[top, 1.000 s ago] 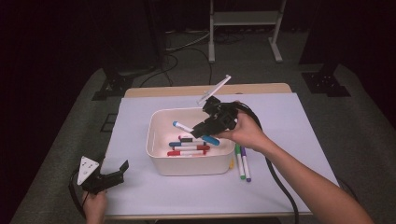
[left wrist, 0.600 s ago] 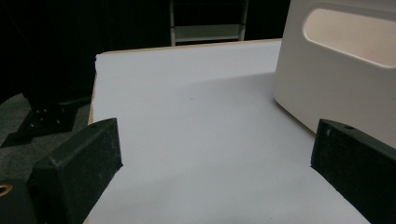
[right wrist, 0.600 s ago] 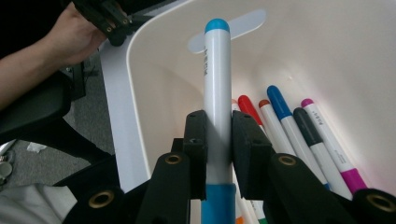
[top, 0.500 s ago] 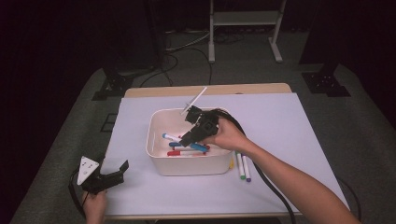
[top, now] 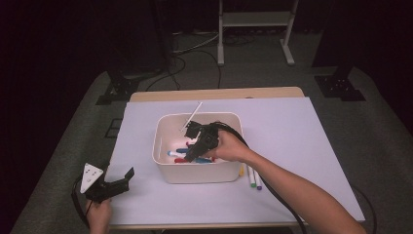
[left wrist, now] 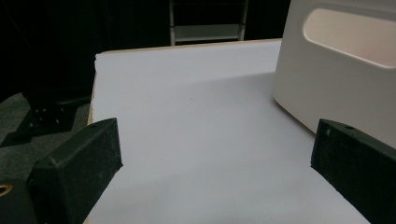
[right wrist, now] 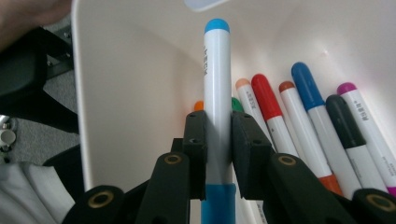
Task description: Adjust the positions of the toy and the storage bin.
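Observation:
A white bin [top: 199, 174] stands in the middle of the table with several coloured markers [top: 182, 155] in it. My right gripper [top: 193, 152] is lowered into the bin. In the right gripper view it [right wrist: 218, 135] is shut on a white marker with a light blue cap [right wrist: 217, 79], which points along the bin's inner wall [right wrist: 130, 93] above red [right wrist: 268, 107], blue [right wrist: 310, 102] and black-capped markers. My left gripper [top: 119, 174] rests at the table's front left corner, open with nothing between its jaws [left wrist: 215, 158], and the bin's handle side [left wrist: 345, 74] is to its right.
A white sheet [top: 292, 131] covers the table. A few markers [top: 253, 178] lie on it just right of the bin's front corner. A cable trails from the right gripper along the forearm. Dark stands and a metal frame [top: 253, 19] are on the floor behind.
My right gripper has carried the light blue marker leftward and down, from above the bin's right side to inside the bin. The left gripper has stayed put.

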`<state>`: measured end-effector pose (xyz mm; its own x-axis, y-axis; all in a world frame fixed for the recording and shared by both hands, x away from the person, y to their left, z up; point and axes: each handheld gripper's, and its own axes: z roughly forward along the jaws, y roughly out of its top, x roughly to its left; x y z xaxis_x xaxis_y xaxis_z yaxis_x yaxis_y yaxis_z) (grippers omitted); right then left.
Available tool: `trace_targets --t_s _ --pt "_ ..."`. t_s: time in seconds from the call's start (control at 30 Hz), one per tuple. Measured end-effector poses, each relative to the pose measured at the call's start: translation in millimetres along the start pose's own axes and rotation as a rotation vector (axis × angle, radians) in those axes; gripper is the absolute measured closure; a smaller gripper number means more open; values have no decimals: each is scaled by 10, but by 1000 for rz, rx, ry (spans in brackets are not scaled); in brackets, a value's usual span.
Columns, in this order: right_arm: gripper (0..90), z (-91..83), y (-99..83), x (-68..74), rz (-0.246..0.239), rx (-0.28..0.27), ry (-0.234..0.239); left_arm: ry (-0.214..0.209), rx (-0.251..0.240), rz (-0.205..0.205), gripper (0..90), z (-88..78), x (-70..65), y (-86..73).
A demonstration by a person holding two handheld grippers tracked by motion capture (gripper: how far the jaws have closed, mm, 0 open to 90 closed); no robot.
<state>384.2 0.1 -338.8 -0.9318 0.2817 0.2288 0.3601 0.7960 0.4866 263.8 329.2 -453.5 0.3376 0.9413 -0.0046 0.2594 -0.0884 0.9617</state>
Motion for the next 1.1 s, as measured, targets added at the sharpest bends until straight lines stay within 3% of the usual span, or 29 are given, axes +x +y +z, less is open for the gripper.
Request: trace_targets --t_s 0.17,0.23,0.43,0.77,1.1 --pt "758 58 -7 -12 0 32 -3 0 1 0 6 2 0 1" --pt "734 109 -5 -8 -9 74 -9 -1 1 1 5 1 0 1" --pt "702 102 -9 -13 -9 70 -26 -1 2 0 5 3 -1 1" --pt "656 -196 -83 50 -16 -18 -45 1 -2 0 5 2 -5 0" --pt "595 -725 -317 86 7 -150 -81 3 1 5 5 -2 -7 0"
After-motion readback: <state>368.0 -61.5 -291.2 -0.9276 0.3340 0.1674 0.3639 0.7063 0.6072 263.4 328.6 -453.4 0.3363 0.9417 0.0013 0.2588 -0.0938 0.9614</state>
